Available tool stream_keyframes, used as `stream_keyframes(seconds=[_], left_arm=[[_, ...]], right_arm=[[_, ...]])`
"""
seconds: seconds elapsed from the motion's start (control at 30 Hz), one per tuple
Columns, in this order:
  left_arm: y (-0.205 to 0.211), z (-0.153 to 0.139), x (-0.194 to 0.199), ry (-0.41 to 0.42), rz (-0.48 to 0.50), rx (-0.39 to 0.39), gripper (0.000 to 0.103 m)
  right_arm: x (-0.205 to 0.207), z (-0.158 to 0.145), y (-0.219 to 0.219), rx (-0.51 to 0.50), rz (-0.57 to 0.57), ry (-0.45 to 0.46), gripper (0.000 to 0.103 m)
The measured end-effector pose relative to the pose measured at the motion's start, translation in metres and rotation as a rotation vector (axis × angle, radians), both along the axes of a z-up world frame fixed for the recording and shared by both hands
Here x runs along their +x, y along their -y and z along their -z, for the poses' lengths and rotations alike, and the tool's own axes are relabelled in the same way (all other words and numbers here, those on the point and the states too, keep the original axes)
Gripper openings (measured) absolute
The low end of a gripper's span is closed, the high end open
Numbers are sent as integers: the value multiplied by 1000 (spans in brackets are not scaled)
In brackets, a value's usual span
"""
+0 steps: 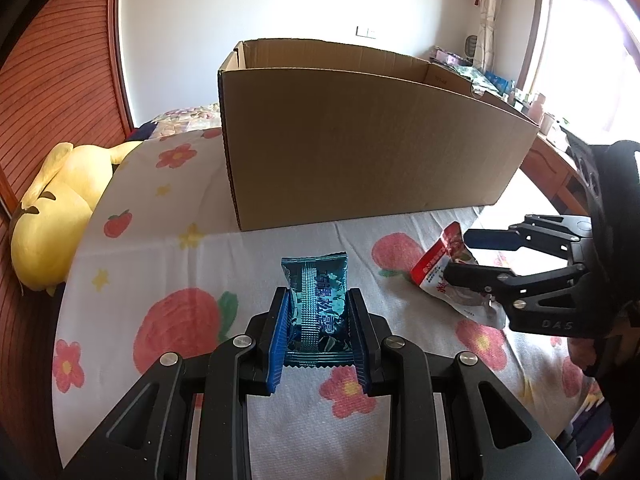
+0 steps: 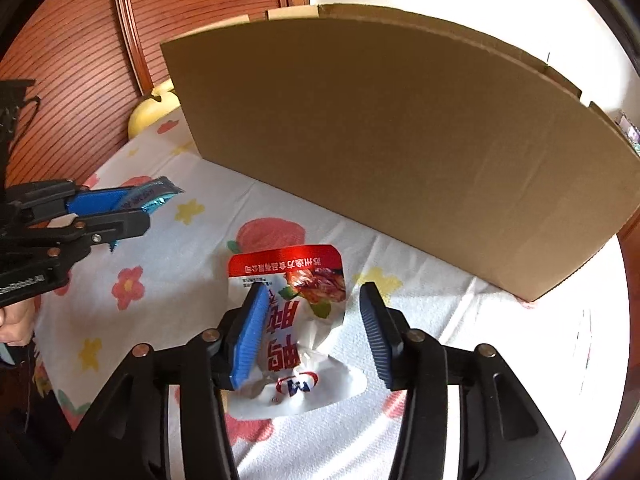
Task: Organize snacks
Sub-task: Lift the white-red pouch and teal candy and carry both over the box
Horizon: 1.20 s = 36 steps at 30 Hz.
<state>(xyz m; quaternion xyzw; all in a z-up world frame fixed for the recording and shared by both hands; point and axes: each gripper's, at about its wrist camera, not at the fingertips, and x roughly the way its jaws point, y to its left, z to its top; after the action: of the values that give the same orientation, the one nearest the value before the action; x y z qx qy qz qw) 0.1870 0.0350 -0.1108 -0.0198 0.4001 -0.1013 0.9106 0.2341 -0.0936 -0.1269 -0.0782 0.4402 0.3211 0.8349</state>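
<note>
Silver-red snack pouch (image 2: 296, 336) lies lengthwise between the right gripper (image 2: 316, 320) pads, touching only the left one; jaws unclenched. Left gripper (image 1: 318, 312) clamps the teal snack packet (image 1: 316, 304), cardboard box (image 1: 360, 160) straight ahead.

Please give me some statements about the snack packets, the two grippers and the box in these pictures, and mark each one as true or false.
1. The left gripper is closed on the teal snack packet. True.
2. The right gripper is clamped tight on the red and silver pouch. False: its jaws stand apart; one pad is at the pouch's edge, the other is clear of it.
3. The cardboard box stands on the flower-patterned cloth, behind both packets. True.
4. The red and silver pouch already lies inside the box. False: it lies on the cloth in front of the box.
5. A yellow plush toy lies at the left edge of the cloth. True.
</note>
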Motion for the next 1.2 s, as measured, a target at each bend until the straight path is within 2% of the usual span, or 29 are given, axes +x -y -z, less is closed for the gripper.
stream_keyframes(seconds=[0.33, 0.47, 0.5, 0.67, 0.77, 0.9, 1.2], left_arm=[[1, -3, -3, 8, 2, -2, 29], [0, -4, -3, 9, 1, -2, 29], [0, -4, -3, 9, 0, -2, 29], [0, -4, -2, 10, 1, -2, 29], [1, -6, -3, 14, 1, 1, 29], [1, -8, -4, 21, 3, 2, 29], [6, -17, -6, 40, 14, 7, 29]], right_arm=[[-5, 4, 0, -17, -14, -25, 53], [-15, 7, -5, -37, -26, 20, 52], [-16, 6, -6, -39, -32, 24, 46], [-18, 5, -7, -25, -46, 18, 42], [-19, -3, -4, 6, -43, 27, 31], [-23, -10, -6, -10, -50, 47, 30], [-33, -29, -1, 28, -50, 75, 23]])
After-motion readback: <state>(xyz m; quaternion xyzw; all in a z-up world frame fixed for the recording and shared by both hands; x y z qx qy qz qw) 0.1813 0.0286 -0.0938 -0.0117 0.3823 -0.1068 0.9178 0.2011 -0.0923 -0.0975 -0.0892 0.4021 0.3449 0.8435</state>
